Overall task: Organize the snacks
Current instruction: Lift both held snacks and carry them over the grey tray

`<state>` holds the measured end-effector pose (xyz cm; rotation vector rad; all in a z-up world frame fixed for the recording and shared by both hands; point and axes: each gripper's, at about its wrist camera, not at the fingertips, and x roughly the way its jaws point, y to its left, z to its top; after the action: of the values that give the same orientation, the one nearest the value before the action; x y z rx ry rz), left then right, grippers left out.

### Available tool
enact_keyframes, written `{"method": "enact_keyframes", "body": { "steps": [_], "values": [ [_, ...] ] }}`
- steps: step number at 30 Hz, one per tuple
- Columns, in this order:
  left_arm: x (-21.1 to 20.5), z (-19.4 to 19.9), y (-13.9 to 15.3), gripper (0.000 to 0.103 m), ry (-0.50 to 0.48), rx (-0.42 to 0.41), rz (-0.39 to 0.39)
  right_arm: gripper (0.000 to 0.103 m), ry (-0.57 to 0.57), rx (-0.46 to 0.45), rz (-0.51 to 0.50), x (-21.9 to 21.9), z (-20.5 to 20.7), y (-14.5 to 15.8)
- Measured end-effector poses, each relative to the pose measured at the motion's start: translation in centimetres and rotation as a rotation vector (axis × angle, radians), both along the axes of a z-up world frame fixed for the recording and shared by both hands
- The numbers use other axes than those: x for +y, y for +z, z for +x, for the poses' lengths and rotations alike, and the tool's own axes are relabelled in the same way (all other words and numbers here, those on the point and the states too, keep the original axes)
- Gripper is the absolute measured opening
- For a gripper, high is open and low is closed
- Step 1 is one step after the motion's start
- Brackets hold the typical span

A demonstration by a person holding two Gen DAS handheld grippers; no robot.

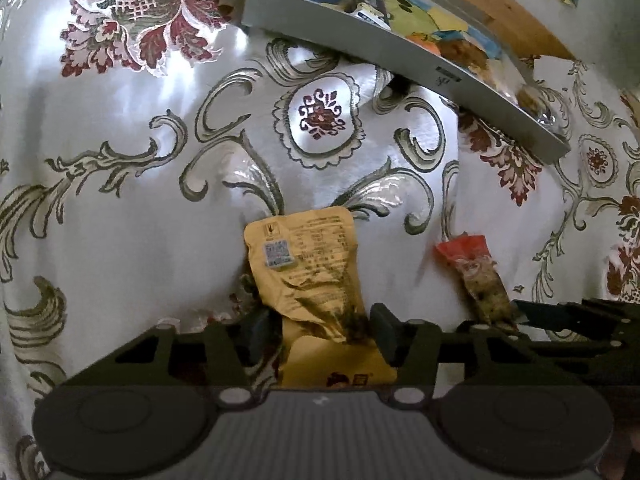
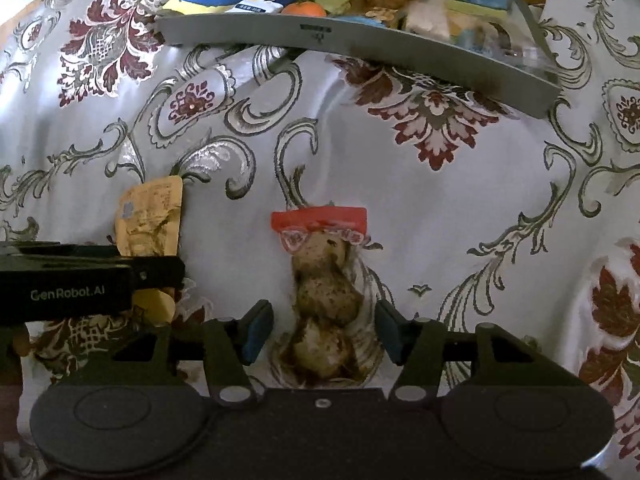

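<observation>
Our left gripper point(image 1: 320, 334) has its fingers spread around a yellow pouch point(image 1: 310, 276) lying on the patterned tablecloth point(image 1: 140, 200); whether they touch it, we cannot tell. Our right gripper point(image 2: 324, 330) stands apart around a red-topped snack pack point(image 2: 324, 280). Farther off sits the grey tray point(image 2: 360, 46) filled with snacks.

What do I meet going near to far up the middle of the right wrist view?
Right gripper, open around the red-topped snack pack → bare patterned tablecloth → grey tray rim → the snacks piled in it.
</observation>
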<state>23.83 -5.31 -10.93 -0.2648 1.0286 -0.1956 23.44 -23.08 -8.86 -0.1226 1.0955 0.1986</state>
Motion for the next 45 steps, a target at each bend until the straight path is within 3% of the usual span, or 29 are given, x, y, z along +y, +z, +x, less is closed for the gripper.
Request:
{"method": "enact_keyframes", "body": {
  "steps": [10,20,25,27,35,45],
  "values": [
    [0.0,-0.7,0.2,0.045,-0.001,-0.017,0.024,0.046,0.033,-0.045,-0.061,1.2,-0.7,0.0],
    [1.0,-2.4,1.0,0.043,0.029,-0.027,-0.041,0.044,0.097,-0.159,-0.148,2.3,-2.6,1.2],
    [0.8,-3.2,1.9,0.04,0.023,-0.062,-0.036,0.044,0.099,-0.217,-0.132,2.3,-3.4,2.1],
    [0.8,-3.4,2.3,0.033,0.016,-0.079,-0.042,0.044,0.093,-0.233,-0.124,2.1,-3.6,2.5],
    [1.0,-3.3,1.9,0.032,0.019,-0.069,-0.069,0.044,0.075,-0.245,-0.115,1.9,-3.7,2.8],
    [0.5,-4.1,3.0,0.031,0.012,-0.137,-0.053,0.044,0.06,-0.265,-0.106,1.7,-3.6,3.0]
  ]
}}
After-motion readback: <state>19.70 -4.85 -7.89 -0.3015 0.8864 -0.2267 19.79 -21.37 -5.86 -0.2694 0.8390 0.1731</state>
